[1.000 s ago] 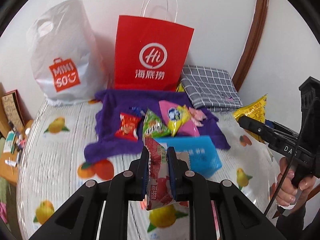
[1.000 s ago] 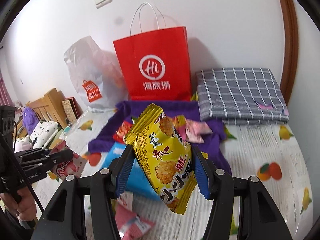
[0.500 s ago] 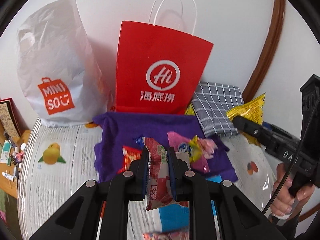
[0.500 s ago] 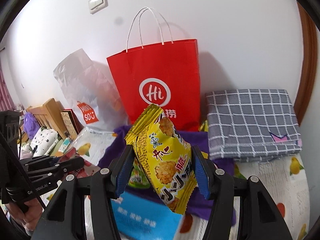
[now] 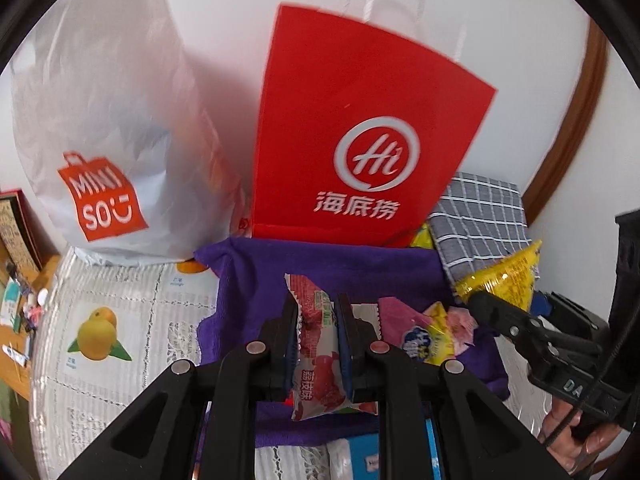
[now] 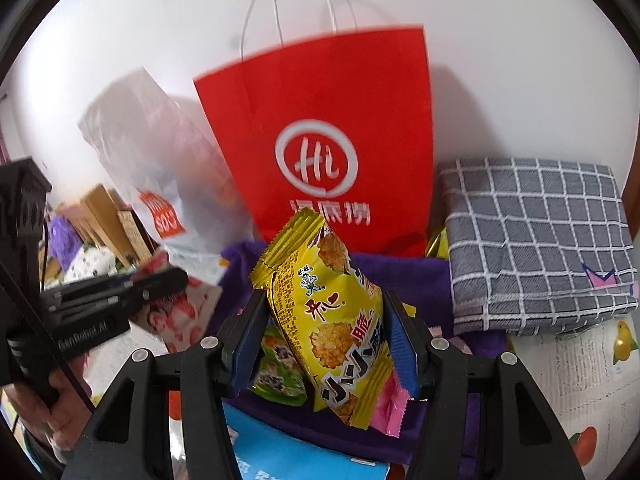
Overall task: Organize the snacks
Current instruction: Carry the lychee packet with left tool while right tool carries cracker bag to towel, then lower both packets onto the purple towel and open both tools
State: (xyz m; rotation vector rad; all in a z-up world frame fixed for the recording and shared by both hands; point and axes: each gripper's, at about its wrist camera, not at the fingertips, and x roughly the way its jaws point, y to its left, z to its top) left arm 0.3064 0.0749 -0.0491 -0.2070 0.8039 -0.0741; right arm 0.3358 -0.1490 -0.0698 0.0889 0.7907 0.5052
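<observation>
My left gripper (image 5: 318, 312) is shut on a red-and-white snack packet (image 5: 316, 348), held upright above the purple cloth (image 5: 280, 276). My right gripper (image 6: 326, 316) is shut on a yellow rice-cracker bag (image 6: 332, 320). Both point at the red paper bag (image 5: 360, 140) standing against the wall. The right gripper with its yellow bag (image 5: 504, 284) shows at the right of the left wrist view. The left gripper (image 6: 168, 280) with its packet shows at the left of the right wrist view. Loose snacks (image 5: 428, 332) lie on the cloth, and a green packet (image 6: 280, 368) lies below my right gripper.
A white plastic shopping bag (image 5: 104, 120) stands left of the red bag. A folded grey checked cloth (image 6: 536, 240) lies to the right. A blue basket (image 6: 300, 452) sits below the grippers on the fruit-print tablecloth (image 5: 100, 320). A person's hand (image 5: 576, 440) grips the right handle.
Both grippers have moved forward toward the red paper bag, each still holding its packet. The bags loom larger and the blue basket has slipped to the bottom edge.
</observation>
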